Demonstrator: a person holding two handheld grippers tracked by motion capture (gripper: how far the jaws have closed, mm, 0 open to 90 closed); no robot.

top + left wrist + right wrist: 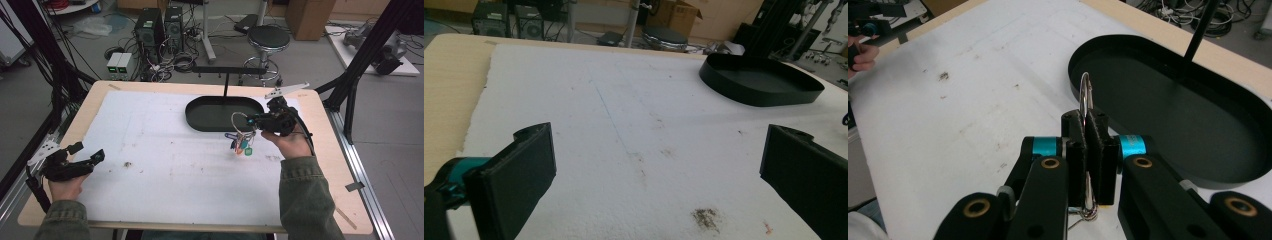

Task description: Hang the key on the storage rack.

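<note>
My right gripper (251, 120) is shut on a metal key ring (239, 120), held above the white mat just in front of the black oval tray (210, 114). A bunch of keys with blue, orange and green tags (242, 145) hangs from the ring. In the right gripper view the ring (1086, 90) stands upright, pinched between the closed jaws of the gripper (1087, 122), with the tray (1168, 115) to the right. Over the table's front left edge, my left gripper (89, 151) is open and holds nothing; its view has the jaws of the gripper (659, 165) wide apart over bare mat.
A white foam mat (165, 165) covers most of the wooden table (330, 165). A thin black post (225, 85) with a crossbar (230, 70) rises from the tray's far side. A small dark stain (128, 164) marks the mat. Computers, cables and a stool stand on the floor beyond.
</note>
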